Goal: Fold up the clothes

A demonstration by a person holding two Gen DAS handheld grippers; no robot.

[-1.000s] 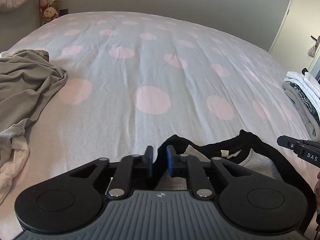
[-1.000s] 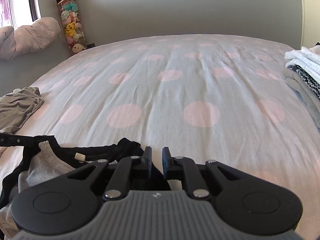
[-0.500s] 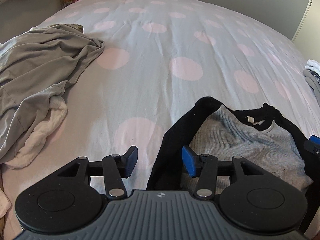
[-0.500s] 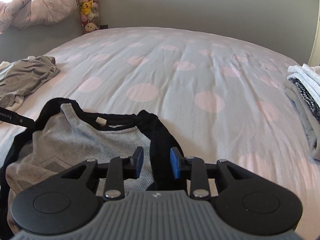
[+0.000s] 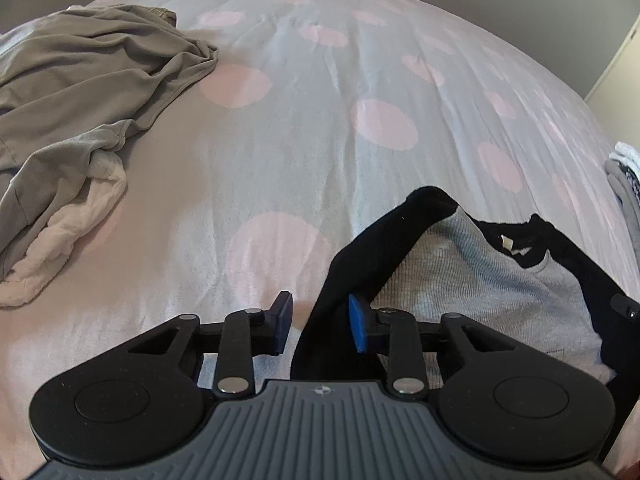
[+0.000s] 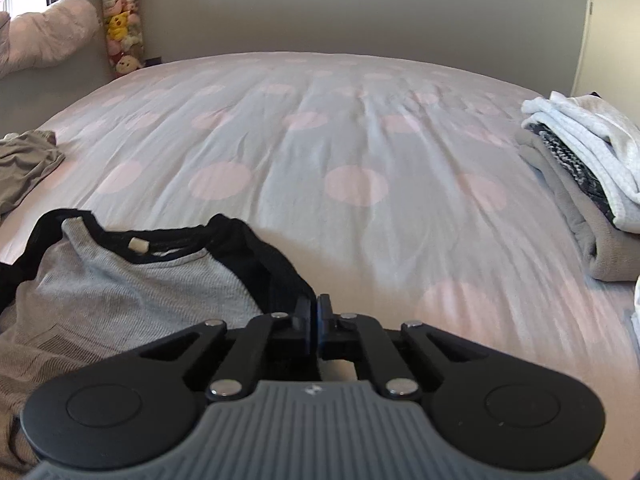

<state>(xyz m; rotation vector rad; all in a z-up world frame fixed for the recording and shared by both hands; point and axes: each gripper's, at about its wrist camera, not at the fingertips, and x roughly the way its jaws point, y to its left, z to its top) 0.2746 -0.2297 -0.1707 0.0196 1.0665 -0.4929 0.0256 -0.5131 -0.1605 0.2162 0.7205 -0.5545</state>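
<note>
From the left wrist view, the left hand-held gripper [image 5: 320,322] stands part open after its jaws have just been closing, with the black sleeve [image 5: 352,264] of the grey-and-black shirt [image 5: 480,276] lying between the pads but not yet pinched; the blue pad on the shirt's side touches the sleeve, the other is clear of it. To do this step well, I judge the jaws should close squarely on the sleeve edge near the shoulder, taking both layers and none of the bedspread [image 5: 320,120] beneath. Left of the shirt, well apart, lies a crumpled olive garment [image 5: 92,80] over something white. From the right wrist view, the right hand-held gripper [image 6: 314,314] has just closed fully, its pads meeting on the shirt's other black sleeve [image 6: 272,268] at its outer edge. The shirt [image 6: 132,292] lies flat on the bed, collar pointing away. Right of the shirt, well apart, sits a stack of folded clothes [image 6: 580,168]; beyond it, against the wall, a column of plush toys [image 6: 120,28].
</note>
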